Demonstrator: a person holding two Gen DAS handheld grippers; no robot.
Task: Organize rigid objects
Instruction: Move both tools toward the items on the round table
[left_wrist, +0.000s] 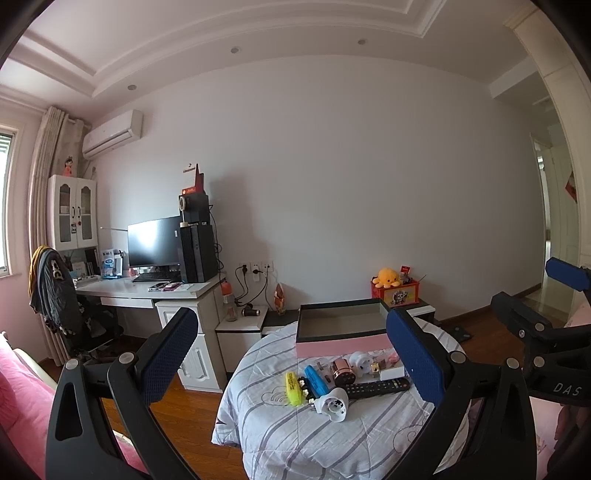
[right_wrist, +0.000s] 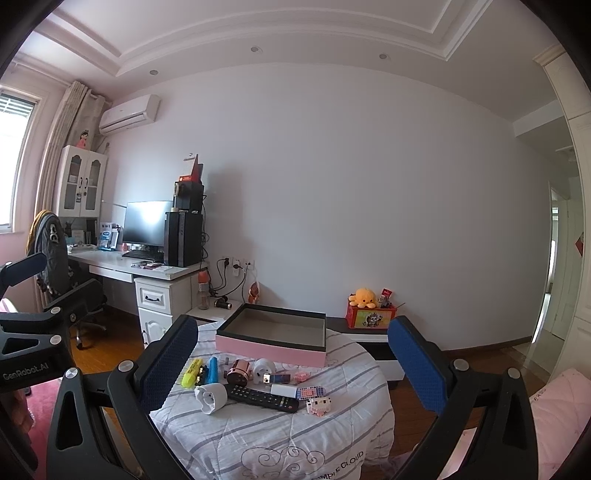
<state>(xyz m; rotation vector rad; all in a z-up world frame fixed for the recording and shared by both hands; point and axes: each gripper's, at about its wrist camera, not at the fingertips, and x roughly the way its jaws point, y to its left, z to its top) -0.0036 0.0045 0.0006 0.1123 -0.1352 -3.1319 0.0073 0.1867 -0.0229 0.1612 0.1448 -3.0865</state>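
Both grippers hang above the quilt-covered bench (right_wrist: 280, 435), jaws spread wide and holding nothing: the left gripper (left_wrist: 291, 354) and the right gripper (right_wrist: 291, 354) frame the clutter from either side.

Everything is placed relative to the pink box (right_wrist: 271, 338), which sits open and empty at the back of the bench. Just in front of it lie a yellow highlighter (right_wrist: 190, 373), a blue tube (right_wrist: 211, 370), a copper cylinder (right_wrist: 236, 372), a white plug adapter (right_wrist: 210, 398), a black remote (right_wrist: 263, 398) and 2 small block toys (right_wrist: 314, 398), all loosely bunched.

Nothing appears sorted yet. Judging from this, a good start is an item at the edge of the bunch, such as the adapter, approached from above with the jaws across its narrow side, so neighbours are not nudged.
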